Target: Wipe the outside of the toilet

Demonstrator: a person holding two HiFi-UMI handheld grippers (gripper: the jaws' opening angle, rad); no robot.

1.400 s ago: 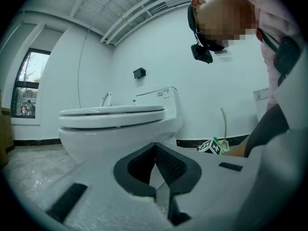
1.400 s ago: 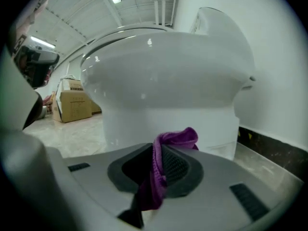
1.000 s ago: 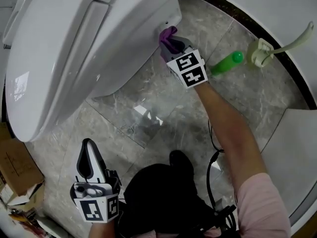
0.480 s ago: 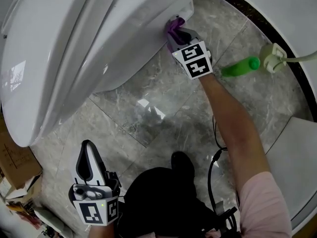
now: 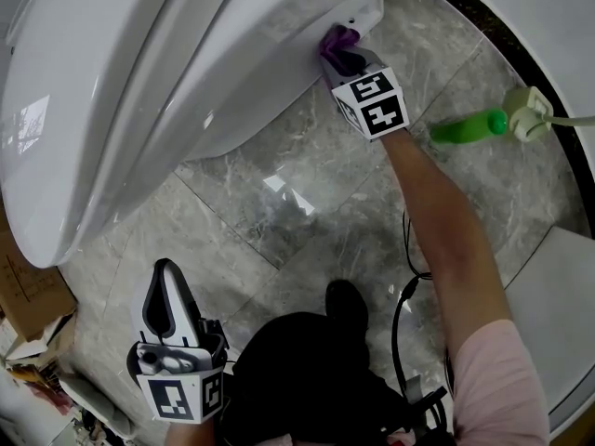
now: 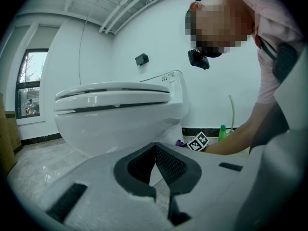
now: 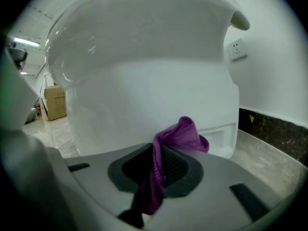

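Purple cloth (image 7: 185,134) is sitting pinched in your right gripper (image 7: 158,160), the jaws clamping its fold, and is pressing against the toilet (image 5: 139,82) low on its rear flank, just above the floor (image 5: 307,184). Your left gripper (image 6: 155,153) is hanging idle at your side, jaws together on nothing.

Risk: only a small tuft is protruding, so hard jaw tips may be scraping porcelain, or friction may be dragging the cloth out.

Room: the bowl's overhang is crowding you above. Open floor is running rightward until the green bottle (image 5: 468,126).
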